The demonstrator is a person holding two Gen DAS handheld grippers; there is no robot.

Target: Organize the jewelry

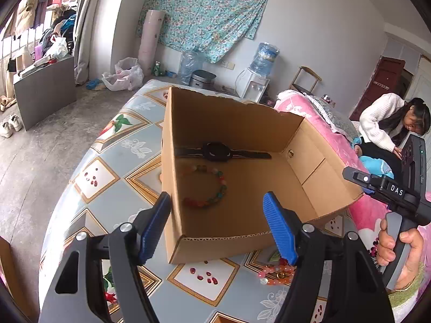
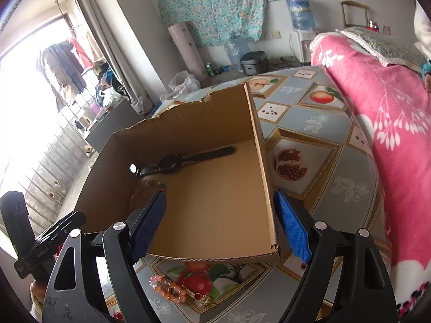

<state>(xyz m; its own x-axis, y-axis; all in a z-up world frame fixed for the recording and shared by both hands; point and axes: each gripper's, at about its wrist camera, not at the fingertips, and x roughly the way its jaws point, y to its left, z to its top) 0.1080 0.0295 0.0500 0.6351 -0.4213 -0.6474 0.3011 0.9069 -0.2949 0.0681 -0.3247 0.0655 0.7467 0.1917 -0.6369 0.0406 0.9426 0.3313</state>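
Both tongs hang spread and empty: the left tongs [image 1: 216, 224] sit over the near left corner of the cardboard box [image 1: 309, 145], the right tongs [image 2: 219, 227] over its near right corner, blue pads [image 2: 292, 227] clear of the walls. A hand [image 1: 396, 245] grips the right tool's handle at the right side of the left view. Just in front of the box, on the bench [image 2: 326, 177] with its fruit-print cover, lies a loose pink-and-orange beaded bracelet [image 2: 168, 289] with a gold clasp, near the bench's front edge. Inside the box, a multicoloured bead bracelet [image 1: 208, 188] rests on the floor toward the left wall. Behind it, along the far wall, a black wristwatch [image 1: 218, 152] lies flat with its strap stretched out. Past the bench's right edge runs a pink floral blanket [image 2: 382, 113], and a person in a white sweater [image 1: 377, 121] leans over beyond it. Against the far wall stands a water dispenser [image 1: 256, 83].
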